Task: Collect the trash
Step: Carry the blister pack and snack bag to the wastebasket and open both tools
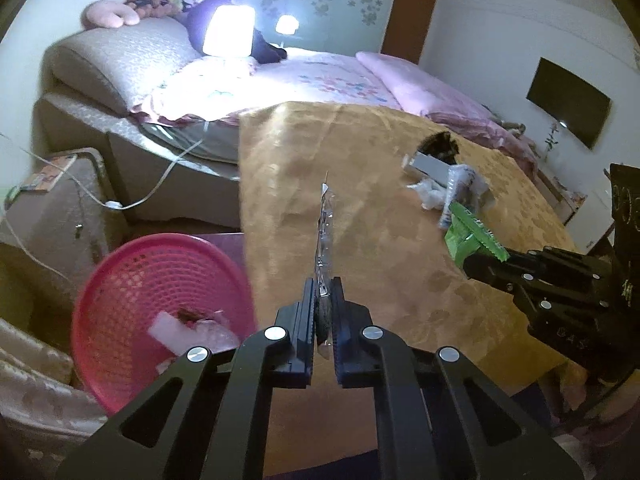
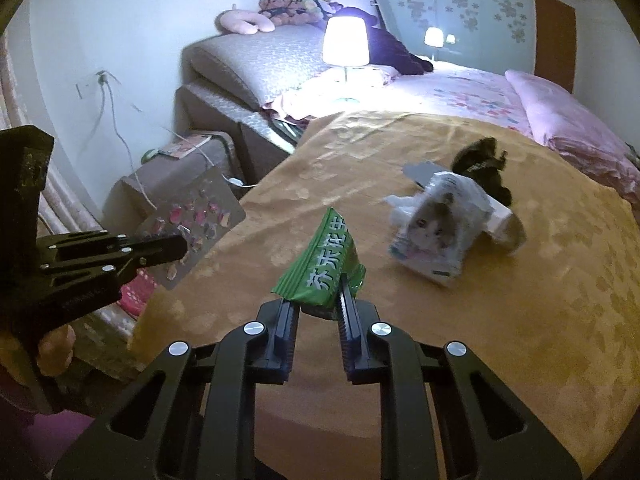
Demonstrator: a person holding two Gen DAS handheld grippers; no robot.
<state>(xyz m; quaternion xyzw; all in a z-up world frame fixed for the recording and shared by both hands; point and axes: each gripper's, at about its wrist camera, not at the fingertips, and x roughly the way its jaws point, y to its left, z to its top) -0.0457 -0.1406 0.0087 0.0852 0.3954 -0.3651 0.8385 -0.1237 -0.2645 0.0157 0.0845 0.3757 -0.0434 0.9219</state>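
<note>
Though angled downward, both hand-held grippers (image 1: 323,300) (image 2: 320,300) laden.

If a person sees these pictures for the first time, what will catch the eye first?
First, the two held pieces of trash: the left gripper is shut on a used pill sheet, and the right gripper is shut on a green wrapper, both above the golden cloth. Next comes the pink basket on the floor at the left, and the lit lamp by the bed.
</note>
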